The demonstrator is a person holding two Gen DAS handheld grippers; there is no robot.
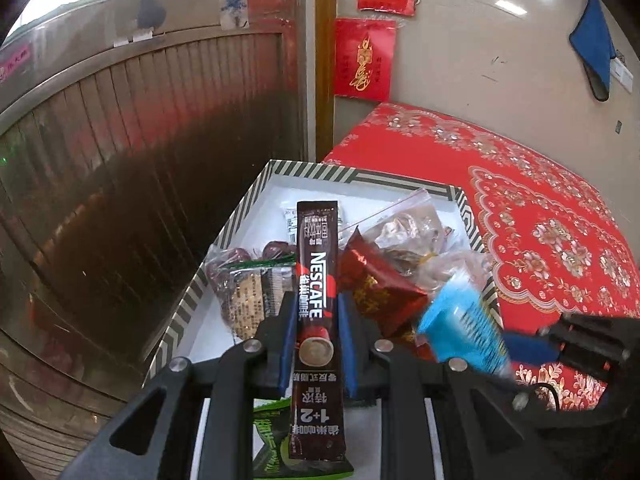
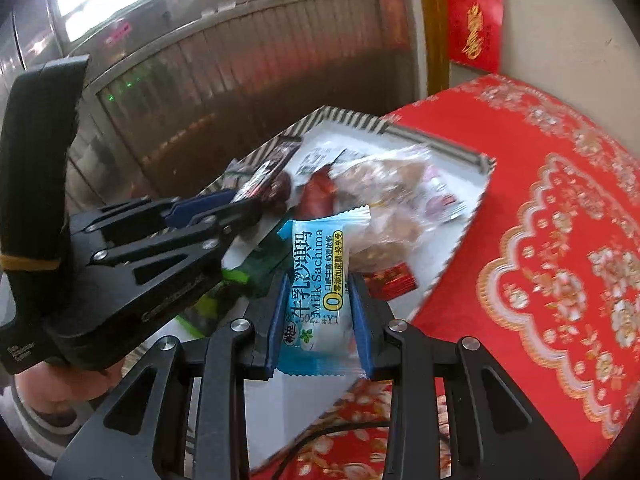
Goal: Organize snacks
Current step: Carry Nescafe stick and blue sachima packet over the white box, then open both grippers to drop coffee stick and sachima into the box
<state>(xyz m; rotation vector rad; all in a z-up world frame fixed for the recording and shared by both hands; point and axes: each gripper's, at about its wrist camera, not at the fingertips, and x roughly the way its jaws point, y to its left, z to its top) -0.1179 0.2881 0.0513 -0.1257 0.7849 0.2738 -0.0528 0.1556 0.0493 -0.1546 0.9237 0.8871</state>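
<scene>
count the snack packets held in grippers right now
2. The brown Nescafe coffee stick sachet sits clamped in the left gripper; the light blue Milk Sachima packet in the right gripper. Both hang over the striped-rim white box.

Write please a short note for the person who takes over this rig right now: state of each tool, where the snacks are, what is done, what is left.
Left tool: shut on the Nescafe coffee stick, held above the striped box.
Right tool: shut on the blue Milk Sachima packet, also above the box.
Already in the box: a red wrapper, a clear zip bag of sweets, a clear packet of dates, a green packet.
Left: set both held snacks down in the box. Whether more remain on the red cloth is not visible.
</scene>
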